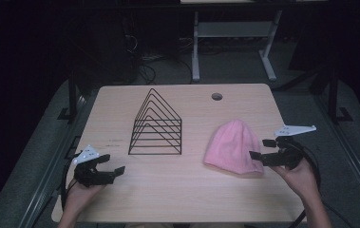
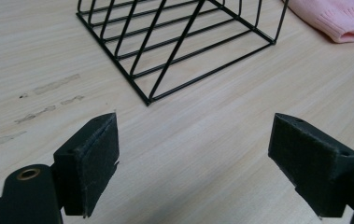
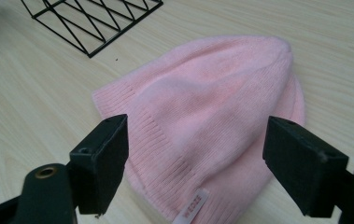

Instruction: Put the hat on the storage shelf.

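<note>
A lab: bare desk (image 1: 120, 190), floor cables (image 1: 144, 71), dark surroundings.

A light wooden table (image 1: 182, 190) carries a black wire rack (image 1: 156, 124) and a pink beanie (image 1: 233, 147), apart.

Beyond the left gripper (image 2: 193, 154), the wire rack (image 2: 174, 42) and pink hat (image 2: 338, 18) run off the top edge; the hat's label (image 3: 193, 205) near the right gripper (image 3: 195, 163) is unreadable.

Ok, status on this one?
Both grippers open: left gripper idle, right gripper at pink knitted beanie, lying flat. Black wire rack apart, nothing blocking.
</note>
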Demonstrator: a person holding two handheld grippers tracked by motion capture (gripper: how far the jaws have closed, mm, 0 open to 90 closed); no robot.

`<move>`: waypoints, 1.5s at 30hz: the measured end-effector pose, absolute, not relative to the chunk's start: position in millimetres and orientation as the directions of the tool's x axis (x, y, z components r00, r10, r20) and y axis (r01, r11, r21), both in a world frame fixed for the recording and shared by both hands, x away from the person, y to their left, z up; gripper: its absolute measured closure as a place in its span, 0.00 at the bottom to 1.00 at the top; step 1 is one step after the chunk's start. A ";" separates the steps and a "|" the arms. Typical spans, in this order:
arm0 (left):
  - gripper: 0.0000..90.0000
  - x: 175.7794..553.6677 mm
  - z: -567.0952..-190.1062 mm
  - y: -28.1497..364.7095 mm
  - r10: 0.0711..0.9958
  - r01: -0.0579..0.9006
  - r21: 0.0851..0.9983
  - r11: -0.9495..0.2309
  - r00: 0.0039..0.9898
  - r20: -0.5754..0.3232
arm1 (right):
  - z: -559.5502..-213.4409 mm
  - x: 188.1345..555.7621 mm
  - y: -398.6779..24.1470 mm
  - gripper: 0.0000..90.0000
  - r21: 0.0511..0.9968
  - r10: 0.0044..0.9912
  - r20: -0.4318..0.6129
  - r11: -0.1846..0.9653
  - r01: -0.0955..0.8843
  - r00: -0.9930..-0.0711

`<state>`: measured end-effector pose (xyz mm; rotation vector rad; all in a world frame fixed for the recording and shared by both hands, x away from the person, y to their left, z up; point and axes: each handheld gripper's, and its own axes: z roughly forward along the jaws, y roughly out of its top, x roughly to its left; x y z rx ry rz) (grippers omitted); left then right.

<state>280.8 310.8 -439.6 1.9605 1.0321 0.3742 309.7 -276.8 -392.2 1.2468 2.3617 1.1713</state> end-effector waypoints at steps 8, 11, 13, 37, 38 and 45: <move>0.18 280.3 -440.3 312.8 0.791 0.527 0.807 -0.268 0.599 -0.128 | -389.1 329.6 -278.3 0.24 0.731 0.767 0.175 0.318 0.603 -0.617; 0.18 281.2 -440.4 312.3 0.793 0.529 0.807 -0.263 0.595 -0.131 | -390.6 337.3 -279.1 0.24 0.723 0.765 0.186 0.319 0.613 -0.617; 0.18 280.9 -439.4 310.8 0.794 0.525 0.809 -0.265 0.595 -0.127 | -392.4 343.9 -280.1 0.24 0.721 0.760 0.205 0.309 0.620 -0.617; 0.18 284.7 -440.8 304.9 0.788 0.527 0.805 -0.273 0.602 -0.127 | -396.9 399.3 -272.5 0.24 0.658 0.755 0.217 0.356 0.664 -0.619; 0.18 284.7 -440.8 304.9 0.788 0.527 0.805 -0.273 0.602 -0.127 | -396.5 401.3 -272.2 0.24 0.665 0.754 0.220 0.348 0.661 -0.618; 0.18 285.1 -440.2 306.7 0.789 0.525 0.808 -0.266 0.600 -0.131 | -395.2 415.9 -269.5 0.24 0.655 0.759 0.219 0.351 0.669 -0.613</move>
